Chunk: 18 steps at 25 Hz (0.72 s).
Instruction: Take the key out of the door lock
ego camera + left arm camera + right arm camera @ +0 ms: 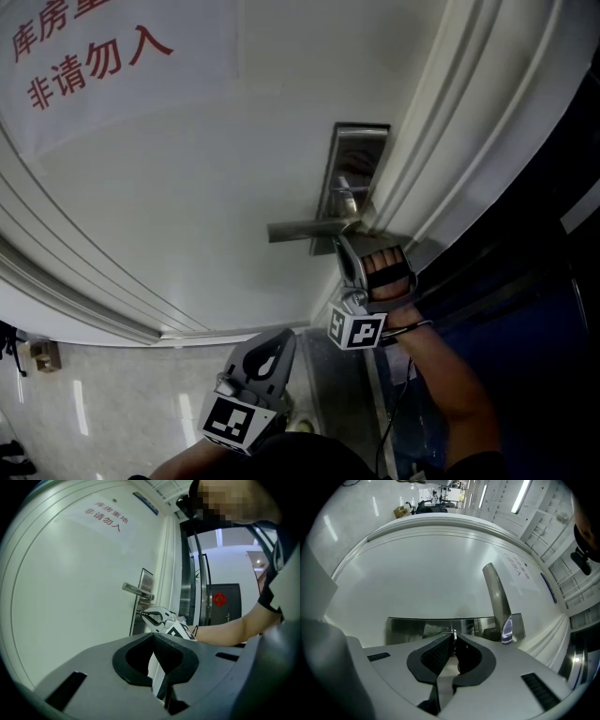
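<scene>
1. On the white door (187, 187) everything depends on one small grip. If the panel is free to swing, a pull on the key may drag the door along instead of freeing the key. Nothing is bracing it.
2. The steel lock plate (361, 141) sits near the door's edge. A skewed pull could scrape the gripper tips across it.
3. The handle (309, 228) juts out just above the keyhole. I judge that lifting while backing away would knock the gripper against it and break the hold.
4. The left gripper (153, 635) hangs low, well apart from the lock. Its jaws are together with nothing between them, so it gives no help if the door moves.
5. The right gripper (453, 639) is up against the plate, jaws pinched narrow on the key at their very tips. So shallow a bite could slip off under a firm tug.
6. The key (453, 632) sits in the lock below the handle, showing only as a thin sliver. I cannot tell how it is turned. If it is not at its release position it will jam, and a tilted pull might bend it.
</scene>
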{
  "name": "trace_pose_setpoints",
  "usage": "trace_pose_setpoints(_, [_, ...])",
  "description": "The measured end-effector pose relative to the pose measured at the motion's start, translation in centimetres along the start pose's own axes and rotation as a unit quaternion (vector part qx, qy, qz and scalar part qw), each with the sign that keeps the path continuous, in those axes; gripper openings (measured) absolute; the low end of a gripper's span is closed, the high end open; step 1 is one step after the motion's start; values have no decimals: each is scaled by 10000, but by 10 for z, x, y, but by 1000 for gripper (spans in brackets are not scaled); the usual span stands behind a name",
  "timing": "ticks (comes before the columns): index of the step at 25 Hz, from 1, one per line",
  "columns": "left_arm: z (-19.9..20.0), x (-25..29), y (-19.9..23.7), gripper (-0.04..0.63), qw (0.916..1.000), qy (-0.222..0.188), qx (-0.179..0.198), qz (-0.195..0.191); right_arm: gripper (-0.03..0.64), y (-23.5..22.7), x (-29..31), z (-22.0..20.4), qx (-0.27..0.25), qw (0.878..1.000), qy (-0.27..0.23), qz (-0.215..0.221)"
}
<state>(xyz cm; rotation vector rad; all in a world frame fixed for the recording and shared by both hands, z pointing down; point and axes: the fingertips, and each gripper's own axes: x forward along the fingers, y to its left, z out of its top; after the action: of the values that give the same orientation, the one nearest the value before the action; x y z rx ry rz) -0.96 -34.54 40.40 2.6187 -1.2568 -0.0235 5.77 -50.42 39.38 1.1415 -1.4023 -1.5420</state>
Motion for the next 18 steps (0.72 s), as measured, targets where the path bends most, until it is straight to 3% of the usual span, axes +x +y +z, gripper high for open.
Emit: trace_pose_setpoints(18, [0,-4,-5,5,10000,-43,-11,-30,25,-1,-8,2,-72,9999,137,42])
